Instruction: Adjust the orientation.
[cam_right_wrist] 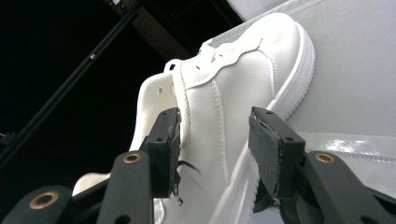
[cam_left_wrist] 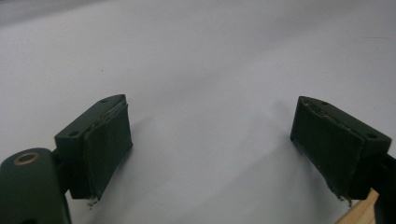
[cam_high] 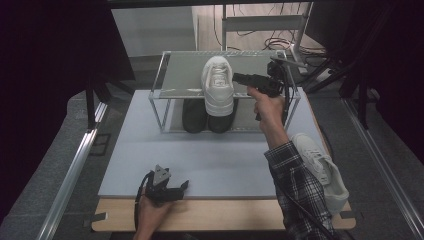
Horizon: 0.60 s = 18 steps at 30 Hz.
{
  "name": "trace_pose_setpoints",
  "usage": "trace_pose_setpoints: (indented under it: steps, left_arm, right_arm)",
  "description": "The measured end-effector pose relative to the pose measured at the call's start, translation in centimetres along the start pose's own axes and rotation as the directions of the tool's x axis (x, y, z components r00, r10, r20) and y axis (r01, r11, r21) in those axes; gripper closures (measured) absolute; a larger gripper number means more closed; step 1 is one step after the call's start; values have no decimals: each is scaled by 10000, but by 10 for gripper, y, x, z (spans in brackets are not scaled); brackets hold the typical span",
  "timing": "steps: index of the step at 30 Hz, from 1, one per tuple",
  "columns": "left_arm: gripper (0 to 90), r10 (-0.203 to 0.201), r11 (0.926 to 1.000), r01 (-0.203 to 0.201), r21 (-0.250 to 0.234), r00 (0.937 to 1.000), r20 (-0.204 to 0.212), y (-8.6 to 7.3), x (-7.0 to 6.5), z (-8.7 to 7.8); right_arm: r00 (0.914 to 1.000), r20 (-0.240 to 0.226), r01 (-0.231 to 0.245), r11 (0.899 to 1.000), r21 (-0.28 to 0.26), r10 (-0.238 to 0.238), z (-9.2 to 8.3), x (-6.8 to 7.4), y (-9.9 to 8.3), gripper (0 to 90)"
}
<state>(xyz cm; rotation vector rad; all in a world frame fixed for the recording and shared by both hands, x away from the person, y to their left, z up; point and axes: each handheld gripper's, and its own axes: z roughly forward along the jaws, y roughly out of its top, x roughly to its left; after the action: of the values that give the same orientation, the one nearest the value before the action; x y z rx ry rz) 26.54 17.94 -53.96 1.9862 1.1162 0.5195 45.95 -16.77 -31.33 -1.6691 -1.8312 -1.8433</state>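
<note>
A white sneaker point(cam_high: 218, 85) point(cam_right_wrist: 233, 84) stands on the top shelf of a clear shoe rack point(cam_high: 161, 93), toe toward the front. My right gripper point(cam_high: 238, 78) point(cam_right_wrist: 215, 145) reaches in from the right at shelf height. Its jaws are open and straddle the sneaker's side wall near the collar, with a gap at the sole-side pad point(cam_right_wrist: 267, 148). My left gripper point(cam_high: 183, 186) point(cam_left_wrist: 210, 140) rests low over the grey mat point(cam_left_wrist: 201, 60) near the table's front edge, open with nothing between its fingers.
A pair of dark shoes point(cam_high: 207, 116) sits on the rack's lower shelf. A second white sneaker point(cam_high: 322, 170) lies at the table's right edge beside the plaid sleeve. The grey mat point(cam_high: 210, 160) spreads before the rack. Cables and a metal frame stand behind.
</note>
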Motion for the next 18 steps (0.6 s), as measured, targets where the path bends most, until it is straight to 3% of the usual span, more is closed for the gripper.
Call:
trace_pose_setpoints:
  steps: [7, 18]
  left_arm:
    - [122, -9, 10000, 9, 2, 10000, 6, 0, 0, 0]
    - [122, -11, 10000, 11, -18, 10000, -1, 0, 0, 0]
  right_arm:
    - [9993, 68, 372, 9993, -50, -371, -13, -5, -5, 564]
    - [9938, -1036, 420, 9990, 147, -403, -28, -6, -21, 675]
